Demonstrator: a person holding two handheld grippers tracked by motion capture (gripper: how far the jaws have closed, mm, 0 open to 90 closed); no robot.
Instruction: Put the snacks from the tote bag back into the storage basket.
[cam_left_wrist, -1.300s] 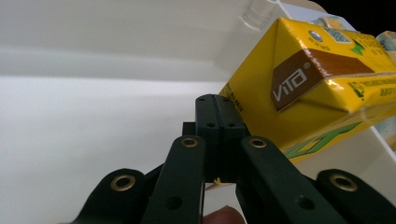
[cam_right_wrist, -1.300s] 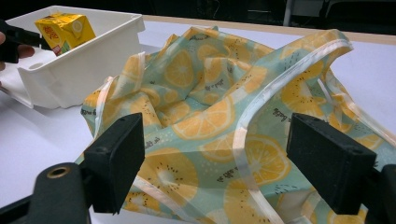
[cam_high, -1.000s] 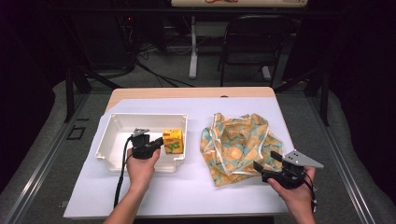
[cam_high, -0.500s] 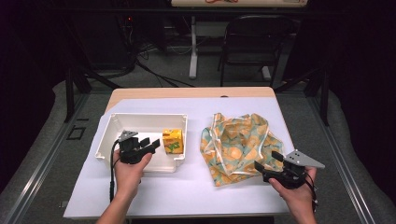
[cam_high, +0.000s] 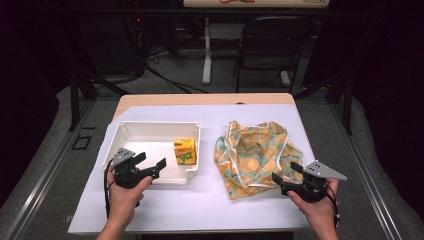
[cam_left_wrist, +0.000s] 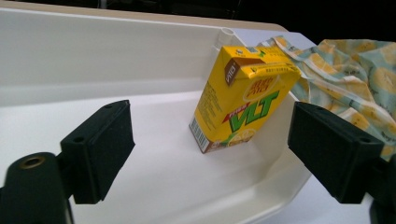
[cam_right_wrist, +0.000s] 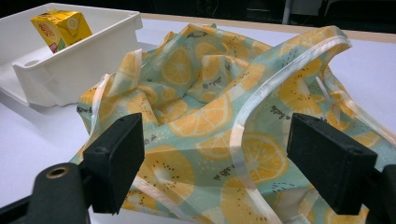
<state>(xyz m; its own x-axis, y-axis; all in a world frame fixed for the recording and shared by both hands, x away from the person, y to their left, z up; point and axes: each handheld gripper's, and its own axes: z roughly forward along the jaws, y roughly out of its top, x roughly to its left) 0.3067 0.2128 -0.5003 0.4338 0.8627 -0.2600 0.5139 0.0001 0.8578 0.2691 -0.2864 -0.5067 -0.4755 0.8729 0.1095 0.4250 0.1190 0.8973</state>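
Yellow juice carton (cam_left_wrist: 243, 98) printed with green letters, standing tilted in the right end of the white plastic tray (cam_high: 131, 134), leaning toward that end wall. Nearest the person, left gripper (cam_high: 148, 164) held at the tray's near rim, fingers (cam_left_wrist: 100, 149) spread wide and empty, aimed at the carton but well apart from it. Right gripper (cam_high: 285, 175) held low over the white tabletop (cam_high: 210, 205) at the near right, fingers (cam_right_wrist: 116, 161) likewise spread wide with nothing between them, just short of the near edge of the crumpled cloth bag (cam_high: 257, 152) patterned with orange slices on pale teal. Bag lying in a loose heap beside the tray, pale trim strips (cam_right_wrist: 243, 140) curling across its folds. Farther off, bare wooden strip of tabletop edge (cam_high: 200, 99), then a dark metal chair (cam_high: 272, 47) on the grey floor.
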